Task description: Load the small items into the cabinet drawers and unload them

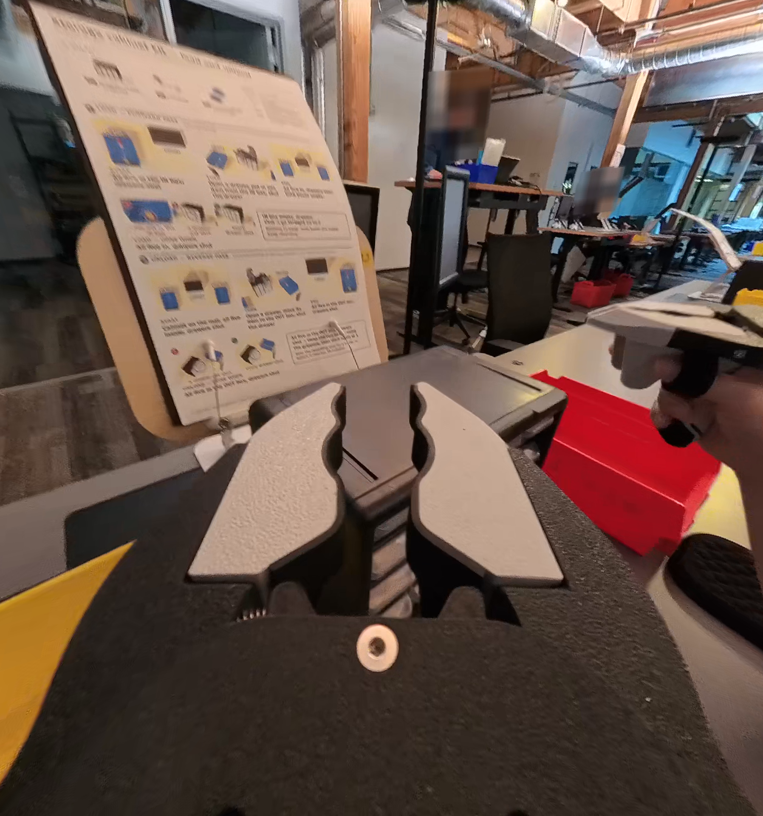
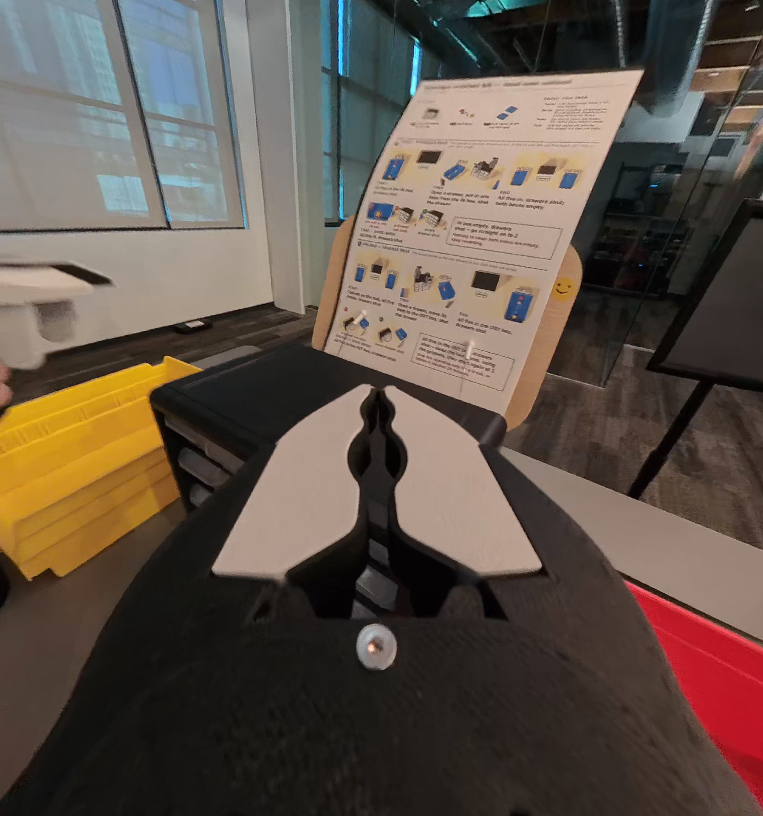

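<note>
The black drawer cabinet (image 1: 450, 397) stands on the grey table in front of both grippers; it also shows in the right wrist view (image 2: 256, 397), with grey drawers on its left face. My left gripper (image 1: 377, 397) hovers above the cabinet's top, open, with nothing between its fingers. My right gripper (image 2: 379, 393) hovers over the cabinet's right part, shut, with nothing between its pads. It also shows at the right edge of the left wrist view (image 1: 662, 322), held by a hand. No small items are in view.
A red bin (image 1: 627, 463) lies right of the cabinet and a yellow bin (image 2: 70, 463) left of it. An instruction board (image 1: 212, 229) leans upright behind the cabinet. Office desks and chairs stand far behind. The tips of one gripper are about 20 centimetres away from the tips of the other.
</note>
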